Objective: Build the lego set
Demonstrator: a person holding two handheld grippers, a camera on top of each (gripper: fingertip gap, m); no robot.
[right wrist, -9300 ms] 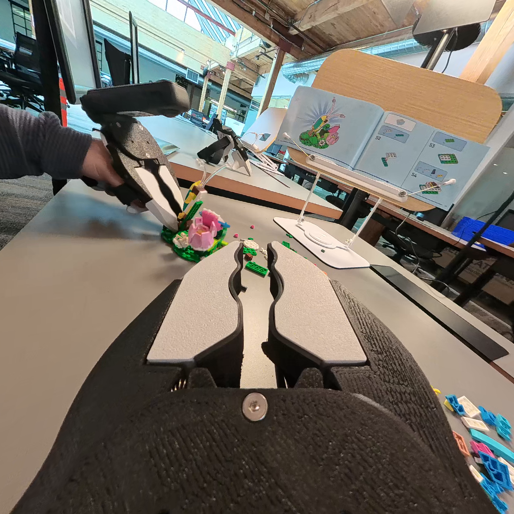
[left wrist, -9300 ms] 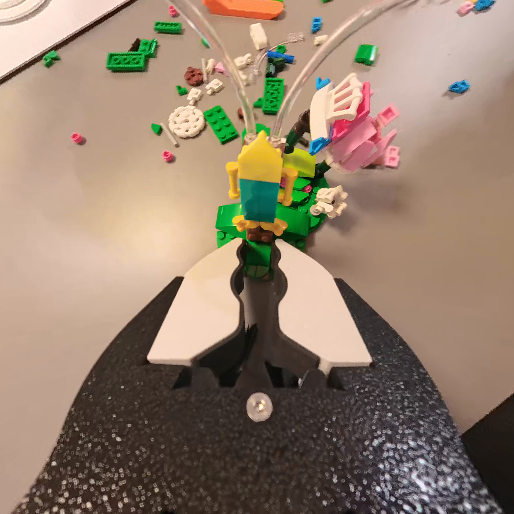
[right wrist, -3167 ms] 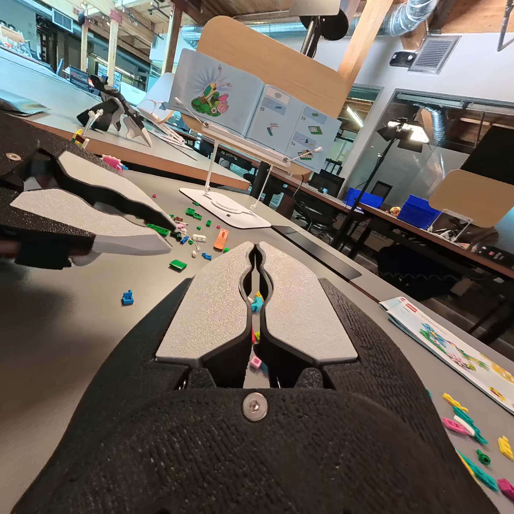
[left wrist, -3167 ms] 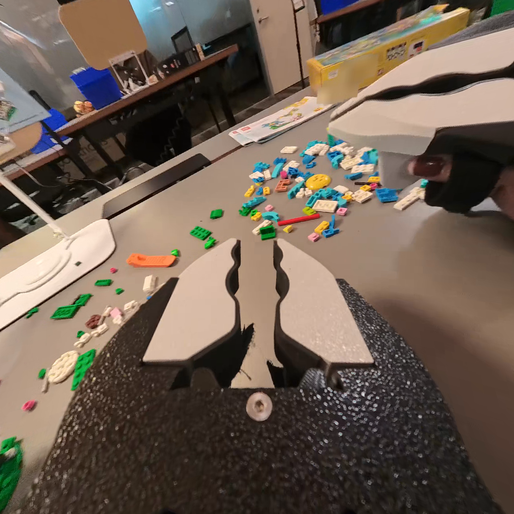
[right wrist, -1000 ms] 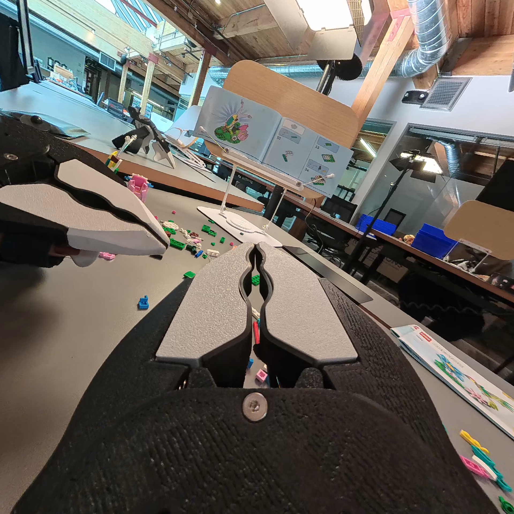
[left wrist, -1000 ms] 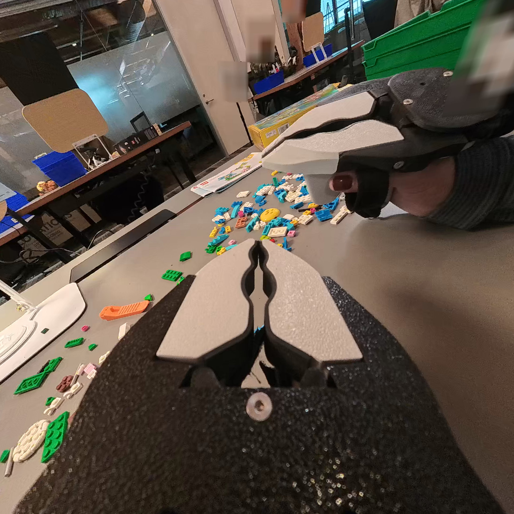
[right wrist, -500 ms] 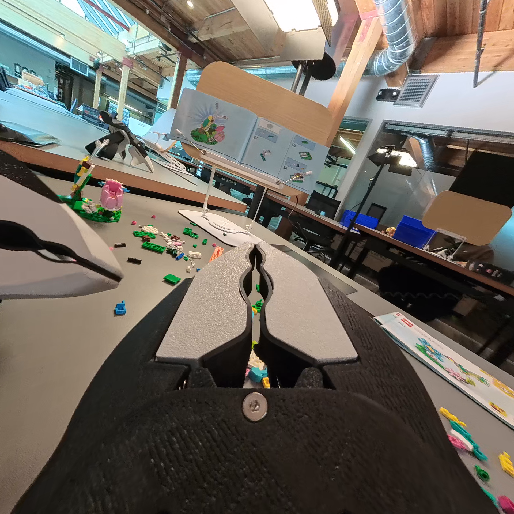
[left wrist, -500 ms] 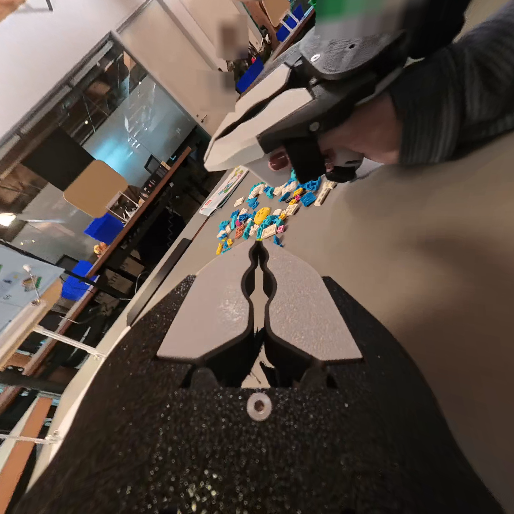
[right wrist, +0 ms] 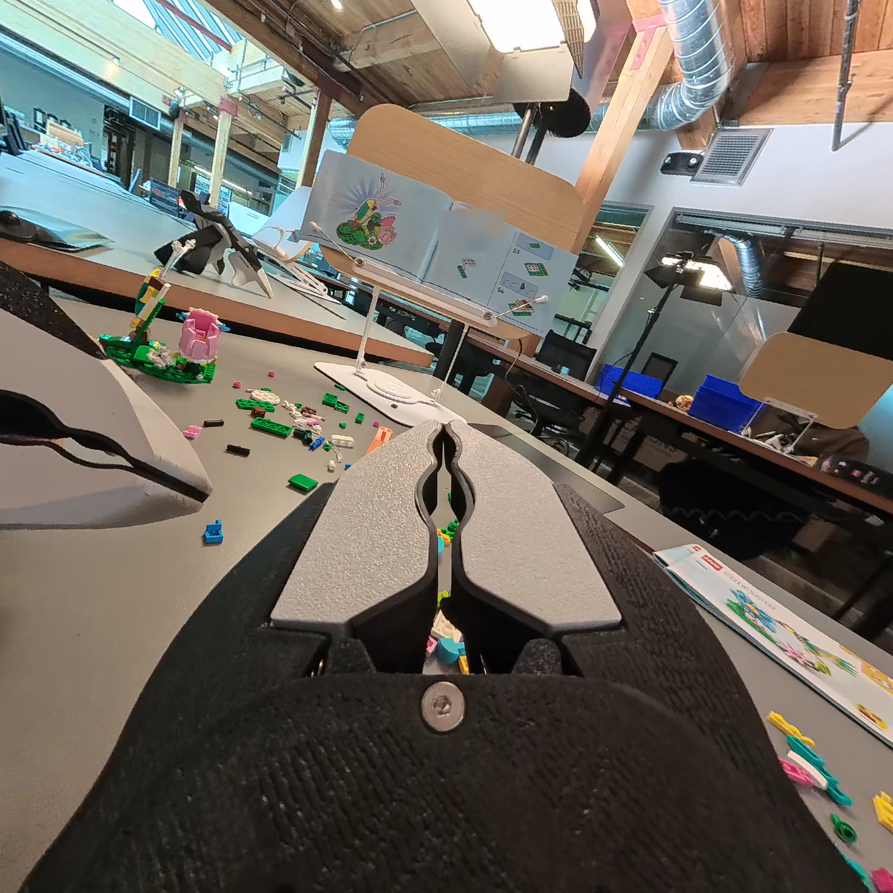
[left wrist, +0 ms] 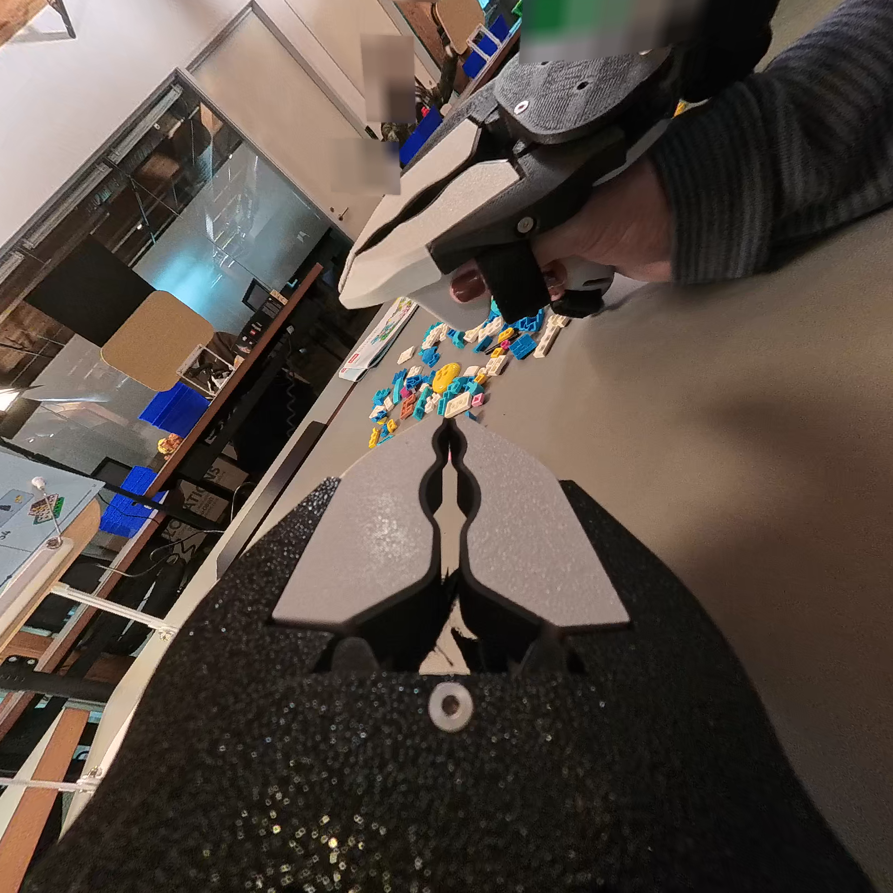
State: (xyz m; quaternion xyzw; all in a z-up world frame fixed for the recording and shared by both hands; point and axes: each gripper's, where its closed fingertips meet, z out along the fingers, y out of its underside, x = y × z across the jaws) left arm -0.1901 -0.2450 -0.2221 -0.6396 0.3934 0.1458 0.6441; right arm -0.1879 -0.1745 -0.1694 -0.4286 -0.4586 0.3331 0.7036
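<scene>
Two grippers are up off the grey table (right wrist: 121, 604) with their jaws pressed together, and we cannot see a brick pinched in either. Our left gripper (left wrist: 450, 425) was clamped on the stem of the green-based flower model with the pink blossom (right wrist: 164, 348) a few seconds ago; it has since let go, swung across toward the scattered pile of blue, white and yellow loose bricks (left wrist: 454, 377), closed, and in the last half second rolled sharply so the table now runs on a steep slant in its view. Our right gripper (right wrist: 443, 427) has also shut since then and has drifted only a little; in the left wrist view it hangs just above the far edge of that pile, held by a hand in a dark ribbed sleeve (left wrist: 613, 241). The model now stands by itself at the far left of the table, well apart from both grippers, with a second scatter of green, white and pink loose bricks (right wrist: 290, 425) between it and the white stand carrying the open pale-blue instruction booklet (right wrist: 435, 241). A second, flat booklet (right wrist: 783, 638) lies to the right, near more bright pieces. We read this as the gap between steps: the model is set down, and we are turning to the pile to find the next piece. Nothing is picked yet, so the jaws will have to part before any pick.
</scene>
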